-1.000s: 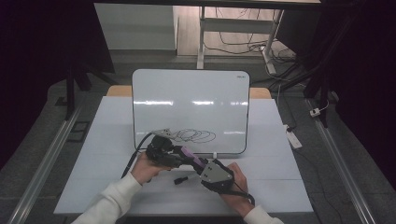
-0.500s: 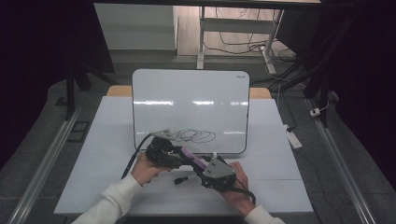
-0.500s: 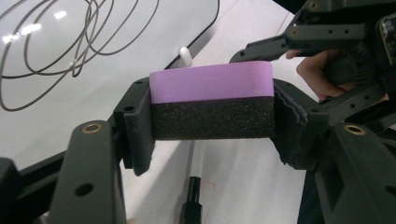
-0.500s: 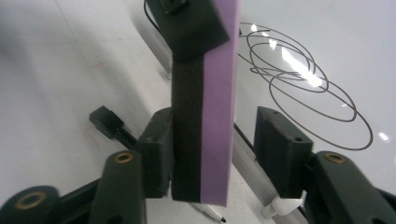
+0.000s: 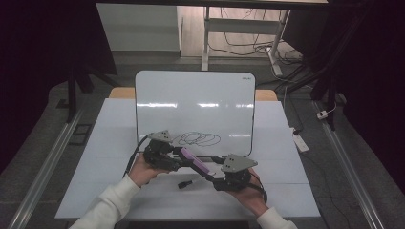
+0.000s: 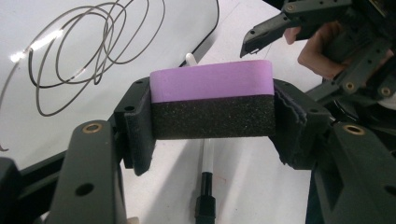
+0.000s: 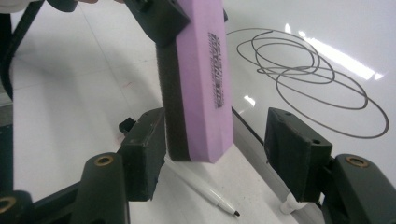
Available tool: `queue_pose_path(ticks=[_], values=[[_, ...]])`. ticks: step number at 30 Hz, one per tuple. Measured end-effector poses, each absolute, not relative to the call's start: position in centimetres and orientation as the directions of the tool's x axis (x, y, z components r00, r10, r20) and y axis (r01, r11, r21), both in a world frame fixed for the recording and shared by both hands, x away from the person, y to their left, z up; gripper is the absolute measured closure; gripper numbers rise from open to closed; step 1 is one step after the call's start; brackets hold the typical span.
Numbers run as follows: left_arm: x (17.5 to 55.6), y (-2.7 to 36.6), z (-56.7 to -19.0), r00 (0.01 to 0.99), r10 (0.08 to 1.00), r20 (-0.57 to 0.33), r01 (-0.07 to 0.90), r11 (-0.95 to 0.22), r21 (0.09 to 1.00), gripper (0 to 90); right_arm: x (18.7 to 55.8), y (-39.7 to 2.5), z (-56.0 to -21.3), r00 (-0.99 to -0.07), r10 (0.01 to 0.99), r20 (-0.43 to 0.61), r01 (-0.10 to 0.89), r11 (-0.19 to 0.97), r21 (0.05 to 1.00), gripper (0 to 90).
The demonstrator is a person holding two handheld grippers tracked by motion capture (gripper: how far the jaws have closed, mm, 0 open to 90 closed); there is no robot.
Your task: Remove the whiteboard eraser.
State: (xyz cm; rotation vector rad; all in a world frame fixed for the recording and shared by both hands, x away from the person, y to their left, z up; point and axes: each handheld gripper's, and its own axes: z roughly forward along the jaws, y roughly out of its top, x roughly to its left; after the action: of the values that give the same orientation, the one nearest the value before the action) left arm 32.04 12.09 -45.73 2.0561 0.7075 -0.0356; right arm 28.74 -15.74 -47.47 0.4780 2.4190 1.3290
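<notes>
A purple eraser [image 5: 193, 161] with a black felt side is held in the air over the table's front. My left gripper [image 5: 180, 157] is shut on one end of the eraser [image 6: 212, 100], pads on its two short faces. The eraser's other end [image 7: 201, 79] hangs between the jaws of my right gripper [image 7: 219, 151], which is open. The felt side lies close to its left pad [image 7: 144, 149], and there is a wide gap to the right pad. A whiteboard [image 5: 196, 105] with a black scribble [image 5: 197, 139] lies just behind.
An uncapped white marker [image 7: 201, 186] lies on the white table [image 5: 110, 157] under the eraser, by the whiteboard's front edge. Its black end [image 6: 204, 205] points toward me. A white power strip [image 5: 300, 140] lies at the table's right edge.
</notes>
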Motion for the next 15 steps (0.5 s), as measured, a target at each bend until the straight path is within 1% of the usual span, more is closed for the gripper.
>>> queue_pose_path(ticks=[15], values=[[31.7, 11.9, -45.7, 0.885, 0.394, -0.247, 0.419, -0.443, 0.793, 38.5, 30.1, -16.7, -47.3, -0.923, 0.383, 0.03, 0.218, 0.458, 0.862, 34.6]])
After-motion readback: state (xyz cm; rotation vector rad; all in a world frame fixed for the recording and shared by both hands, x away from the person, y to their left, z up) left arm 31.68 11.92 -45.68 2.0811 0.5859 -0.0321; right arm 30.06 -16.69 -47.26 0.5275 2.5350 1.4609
